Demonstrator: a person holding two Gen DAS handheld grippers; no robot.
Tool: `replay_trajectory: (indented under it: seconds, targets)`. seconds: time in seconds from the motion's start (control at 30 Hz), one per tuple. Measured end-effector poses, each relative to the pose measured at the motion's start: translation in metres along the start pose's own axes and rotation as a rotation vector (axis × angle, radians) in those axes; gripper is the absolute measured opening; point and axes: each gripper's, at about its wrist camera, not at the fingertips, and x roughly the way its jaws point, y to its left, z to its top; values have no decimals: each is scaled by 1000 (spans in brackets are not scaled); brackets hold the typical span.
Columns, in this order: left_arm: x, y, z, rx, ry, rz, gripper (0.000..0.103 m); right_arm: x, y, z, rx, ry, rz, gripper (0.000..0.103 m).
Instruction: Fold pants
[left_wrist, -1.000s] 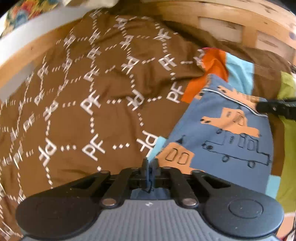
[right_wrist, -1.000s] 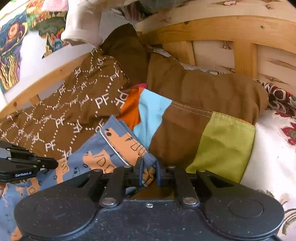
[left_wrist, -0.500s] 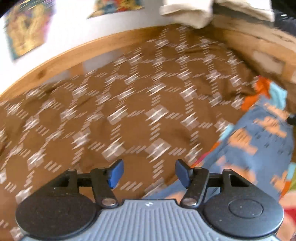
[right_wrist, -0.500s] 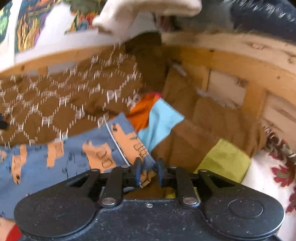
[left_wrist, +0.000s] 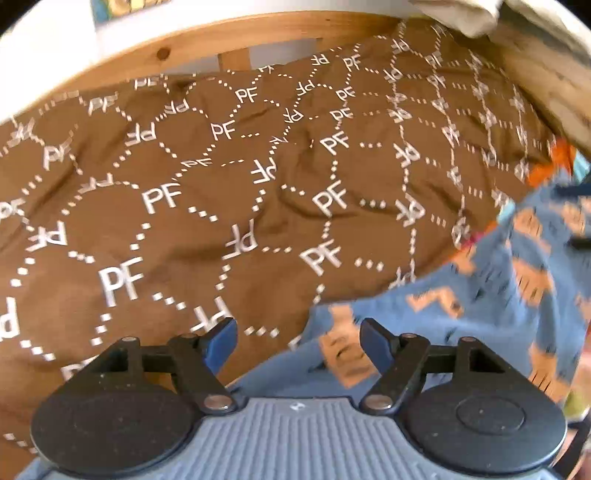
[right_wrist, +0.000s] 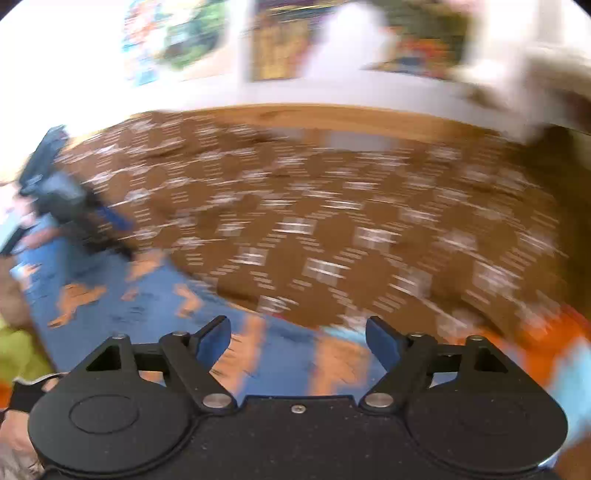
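Two wrist views, right one motion-blurred. Brown blanket (left_wrist: 229, 206) with white "PF" print fills most of left view, wooden bed frame (left_wrist: 221, 29) along top. Blue pants (left_wrist: 491, 306) with orange print at lower right, on blanket; in right view along lower left. Left gripper (left_wrist: 298, 338) at bottom centre: jaws opening, pads clear of cloth. Right gripper (right_wrist: 298, 338) at bottom centre: jaws opening, nothing clamped, pants below.
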Motion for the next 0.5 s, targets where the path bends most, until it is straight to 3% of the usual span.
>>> replay_trajectory:
  seconds: [0.07,0.1,0.23,0.33,0.37,0.47,0.5]
  targets:
    - [9,6,8,-38,31,-43,73,27,1,16,-27,39,85,66]
    - [16,8,11,-50,55,-57,65,38,-1,22,-20,58,119,62]
    - [32,14,21,-56,146,-94,54,63,-2,31,-35,147,268,60]
    - [35,12,24,-9,170,-112,32,76,15,32,-151,221,297,60]
    - [36,10,25,13,172,-110,18,82,18,32,-184,243,293,60]
    - [34,7,23,28,158,-98,11,95,23,33,-237,281,314,59]
    - [31,4,22,35,145,-90,11,99,24,35,-245,291,322,50]
